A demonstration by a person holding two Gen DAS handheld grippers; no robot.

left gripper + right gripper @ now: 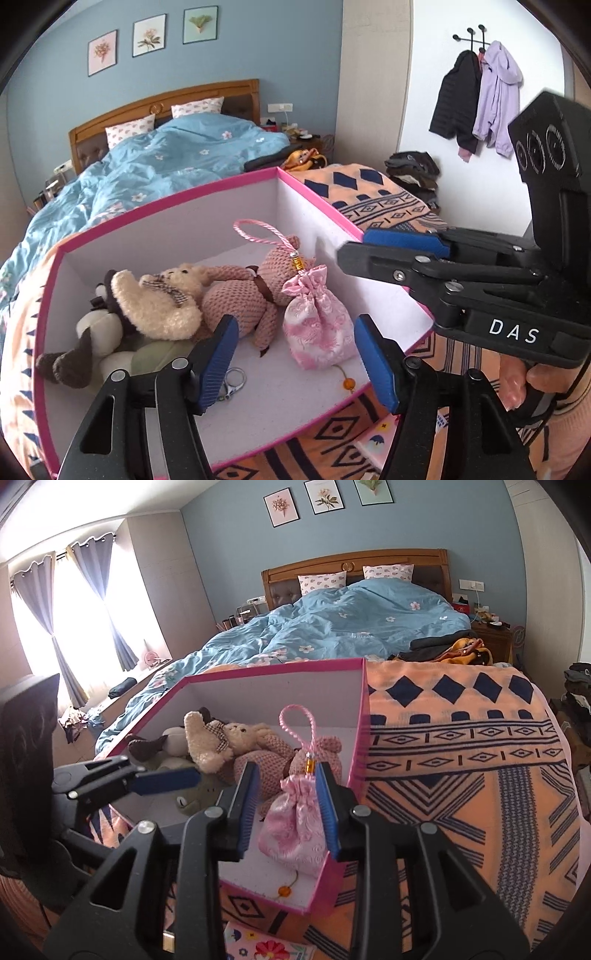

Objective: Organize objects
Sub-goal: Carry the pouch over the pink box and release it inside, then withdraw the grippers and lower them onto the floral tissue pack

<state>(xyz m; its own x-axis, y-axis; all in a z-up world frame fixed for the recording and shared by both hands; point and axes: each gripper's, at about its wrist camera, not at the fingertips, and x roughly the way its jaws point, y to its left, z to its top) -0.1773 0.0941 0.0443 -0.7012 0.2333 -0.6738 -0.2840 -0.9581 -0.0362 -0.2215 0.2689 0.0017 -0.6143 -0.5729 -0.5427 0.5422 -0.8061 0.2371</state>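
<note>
While my left gripper (295, 363) gapes empty, my right gripper (286, 810) seemingly brackets the pink satin drawstring pouch (293, 825), at five o'clock inside the pink-rimmed white cardboard box (273, 690).

The box (207, 192) is white with pink edging, the pouch (317, 325) pink-patterned satin, the blanket (461, 760) orange with navy diamonds, the duvet (332, 627) blue, flowered.

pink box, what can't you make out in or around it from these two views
- Green soft toy: mostly buried under the cream bear in both views.
- Key clasp: partly behind the left tool finger, left wrist view.
- Flowered card in front of the pink box: cut off by the bottom edge, right wrist view.
- Pouch bottom: hidden by the box wall there.
</note>
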